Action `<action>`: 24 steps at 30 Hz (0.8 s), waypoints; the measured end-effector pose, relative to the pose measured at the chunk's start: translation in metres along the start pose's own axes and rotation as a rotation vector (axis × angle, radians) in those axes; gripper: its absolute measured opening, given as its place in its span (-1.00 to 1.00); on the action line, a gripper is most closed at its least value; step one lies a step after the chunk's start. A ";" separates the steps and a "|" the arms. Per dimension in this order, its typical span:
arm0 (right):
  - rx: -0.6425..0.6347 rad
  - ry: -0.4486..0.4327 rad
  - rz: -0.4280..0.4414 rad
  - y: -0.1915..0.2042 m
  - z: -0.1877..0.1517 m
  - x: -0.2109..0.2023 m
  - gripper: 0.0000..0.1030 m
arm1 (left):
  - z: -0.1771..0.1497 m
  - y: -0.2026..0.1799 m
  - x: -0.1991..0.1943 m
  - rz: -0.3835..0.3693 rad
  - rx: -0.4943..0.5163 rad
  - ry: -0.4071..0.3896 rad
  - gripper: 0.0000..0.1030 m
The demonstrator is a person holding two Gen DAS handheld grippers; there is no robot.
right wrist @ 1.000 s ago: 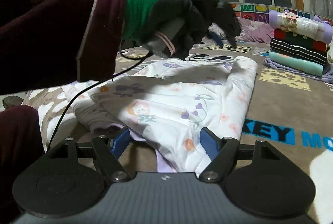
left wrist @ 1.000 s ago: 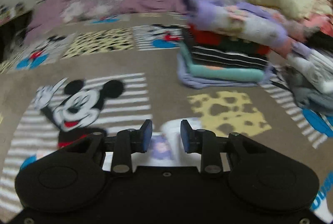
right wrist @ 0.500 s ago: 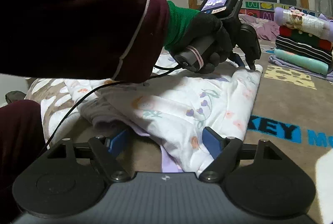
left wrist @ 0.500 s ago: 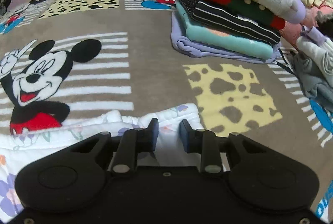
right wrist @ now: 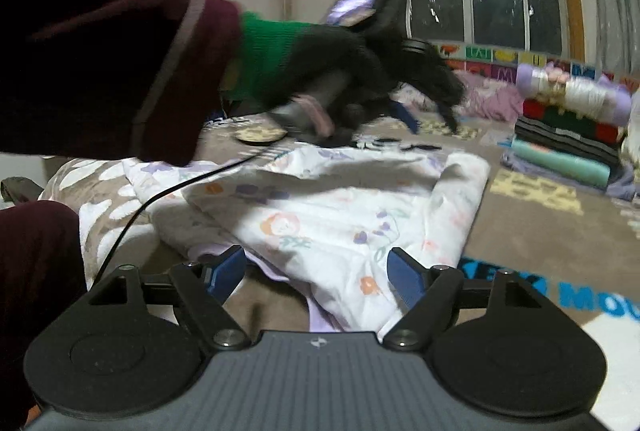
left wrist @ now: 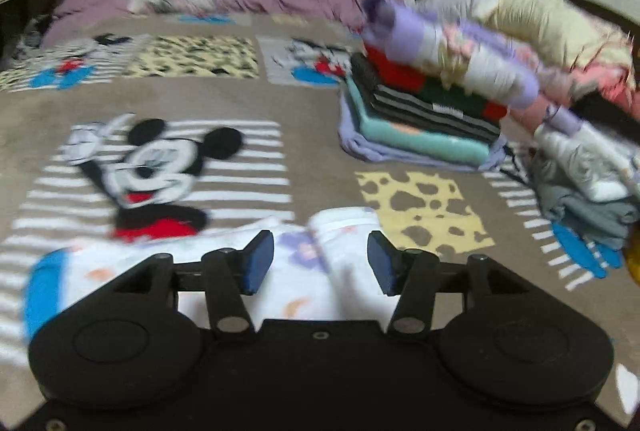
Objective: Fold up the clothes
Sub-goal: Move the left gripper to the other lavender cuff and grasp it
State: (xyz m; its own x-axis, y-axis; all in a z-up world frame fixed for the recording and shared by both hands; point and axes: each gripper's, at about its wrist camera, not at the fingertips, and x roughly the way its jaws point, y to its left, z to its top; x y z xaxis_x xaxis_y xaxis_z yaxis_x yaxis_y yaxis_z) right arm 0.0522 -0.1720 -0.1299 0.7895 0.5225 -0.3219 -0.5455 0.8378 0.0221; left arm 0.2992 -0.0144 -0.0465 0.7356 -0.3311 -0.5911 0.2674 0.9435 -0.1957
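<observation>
While the left gripper [left wrist: 320,257], jaws just opened and empty, hangs over the floral garment [right wrist: 340,215] on the bed toward six o'clock, the right gripper [right wrist: 316,277], wide and unclamped, should pinch the near hem squarely.

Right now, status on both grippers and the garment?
Left gripper just opened, clear of white floral garment. Right gripper open, straddling its near edge. Folded stack beyond, nothing obstructing.

Cartoon-print blanket [left wrist: 168,91] under floral garment [right wrist: 320,207] and folded stack [left wrist: 420,111]
</observation>
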 end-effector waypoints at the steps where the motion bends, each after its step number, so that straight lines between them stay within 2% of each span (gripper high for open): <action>1: -0.010 -0.002 0.000 0.002 0.000 -0.003 0.50 | -0.005 0.008 -0.018 0.008 -0.015 -0.015 -0.01; 8: -0.036 -0.012 0.004 0.006 0.003 -0.021 0.51 | -0.066 0.052 -0.140 0.038 -0.132 -0.107 0.12; 13: -0.036 -0.033 -0.054 0.003 0.003 -0.020 0.52 | -0.121 0.082 -0.203 0.056 -0.326 -0.148 0.13; 14: -0.039 -0.019 -0.058 0.003 0.001 -0.016 0.52 | -0.130 0.087 -0.208 0.050 -0.373 -0.143 0.13; 18: -0.054 0.162 -0.040 0.007 -0.012 0.008 0.55 | -0.158 0.100 -0.209 0.020 -0.501 -0.109 0.13; 20: -0.108 0.143 -0.045 0.015 -0.011 0.004 0.55 | -0.167 0.104 -0.204 0.001 -0.556 -0.094 0.13; 24: -0.078 0.086 -0.043 0.013 -0.007 -0.008 0.53 | -0.183 0.111 -0.192 -0.047 -0.645 -0.069 0.13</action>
State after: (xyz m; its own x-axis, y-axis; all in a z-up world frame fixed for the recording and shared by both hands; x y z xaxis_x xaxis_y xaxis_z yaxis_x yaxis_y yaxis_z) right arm 0.0372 -0.1667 -0.1335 0.7872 0.4681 -0.4015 -0.5347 0.8424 -0.0663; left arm 0.0738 0.1563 -0.0985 0.7759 -0.3527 -0.5231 -0.1109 0.7401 -0.6633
